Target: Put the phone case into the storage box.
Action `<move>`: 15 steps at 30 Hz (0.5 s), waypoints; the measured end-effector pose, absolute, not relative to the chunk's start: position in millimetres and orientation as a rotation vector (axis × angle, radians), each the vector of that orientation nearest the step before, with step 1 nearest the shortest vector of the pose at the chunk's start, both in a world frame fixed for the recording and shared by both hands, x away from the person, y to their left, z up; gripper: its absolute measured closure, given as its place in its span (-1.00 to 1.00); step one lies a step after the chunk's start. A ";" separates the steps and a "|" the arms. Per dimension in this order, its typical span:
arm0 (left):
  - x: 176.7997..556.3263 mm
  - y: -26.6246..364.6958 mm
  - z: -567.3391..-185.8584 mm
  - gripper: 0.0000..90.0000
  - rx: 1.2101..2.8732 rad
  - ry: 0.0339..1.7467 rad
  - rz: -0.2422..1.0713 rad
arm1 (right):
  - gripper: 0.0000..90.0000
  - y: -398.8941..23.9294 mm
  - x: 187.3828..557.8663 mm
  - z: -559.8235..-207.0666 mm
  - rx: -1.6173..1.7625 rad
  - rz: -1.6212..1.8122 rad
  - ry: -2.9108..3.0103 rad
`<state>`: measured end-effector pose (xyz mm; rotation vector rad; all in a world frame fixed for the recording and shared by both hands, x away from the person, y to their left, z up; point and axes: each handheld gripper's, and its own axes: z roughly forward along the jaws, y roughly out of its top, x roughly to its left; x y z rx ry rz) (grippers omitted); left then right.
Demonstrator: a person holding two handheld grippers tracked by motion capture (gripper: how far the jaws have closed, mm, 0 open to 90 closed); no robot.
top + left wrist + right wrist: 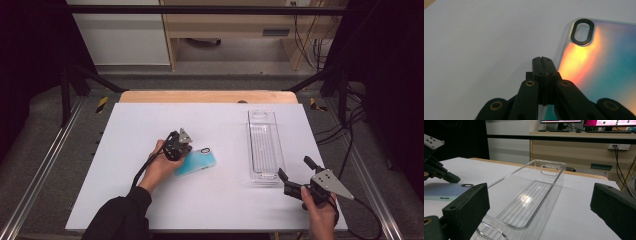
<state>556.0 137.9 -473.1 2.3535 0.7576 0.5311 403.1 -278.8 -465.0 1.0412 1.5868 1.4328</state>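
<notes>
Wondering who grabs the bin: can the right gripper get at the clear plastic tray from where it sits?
Probably yes: the right gripper is open, facing the clear plastic tray end-on, with nothing between them.

On the table (125, 200), the phone case (197, 162) lies left of the clear tray (264, 145), well apart.

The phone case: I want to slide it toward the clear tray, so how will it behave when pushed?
The phone case lies flat on the smooth white table, so it would probably slide readily, not tip. Its glossy back reflects light, suggesting it is slippery. It looks thin and probably light; a push near one end, where the shut left gripper is, may spin it.
</notes>
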 end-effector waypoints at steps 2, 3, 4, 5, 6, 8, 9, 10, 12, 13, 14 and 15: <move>548.1 138.1 -473.3 1.00 2.353 0.749 0.520 | -0.94 -279.0 403.5 -465.3 1.045 1.431 1.588; 545.4 137.8 -473.2 1.00 2.356 0.745 0.517 | -0.94 -279.1 403.7 -465.4 1.043 1.430 1.589; 545.4 137.8 -473.2 1.00 2.356 0.745 0.517 | -0.94 -279.1 403.7 -465.4 1.043 1.430 1.589; 542.8 137.5 -473.3 1.00 2.356 0.739 0.516 | -0.94 -278.4 403.5 -465.3 1.042 1.431 1.592; 537.9 137.1 -473.5 1.00 2.354 0.735 0.506 | -0.94 -278.3 403.6 -465.4 1.038 1.428 1.596; 535.6 137.0 -473.5 1.00 2.354 0.733 0.501 | -0.94 -277.9 403.6 -465.6 1.037 1.422 1.598; 530.7 136.1 -473.2 1.00 2.359 0.724 0.492 | -0.94 -277.9 403.6 -465.6 1.039 1.423 1.599; 528.1 135.3 -473.1 1.00 2.364 0.714 0.492 | -0.94 -277.9 403.6 -465.6 1.040 1.425 1.598; 523.5 133.7 -472.6 1.00 2.373 0.701 0.485 | -0.94 -277.9 403.5 -465.5 1.040 1.425 1.599; 521.1 132.9 -472.3 1.00 2.376 0.697 0.479 | -0.94 -277.8 403.6 -465.5 1.039 1.425 1.599; 518.8 132.1 -472.3 1.00 2.378 0.691 0.475 | -0.94 -277.8 403.6 -465.5 1.040 1.425 1.599; 518.8 132.1 -472.3 1.00 2.378 0.691 0.475 | -0.94 -277.7 403.7 -465.5 1.041 1.427 1.600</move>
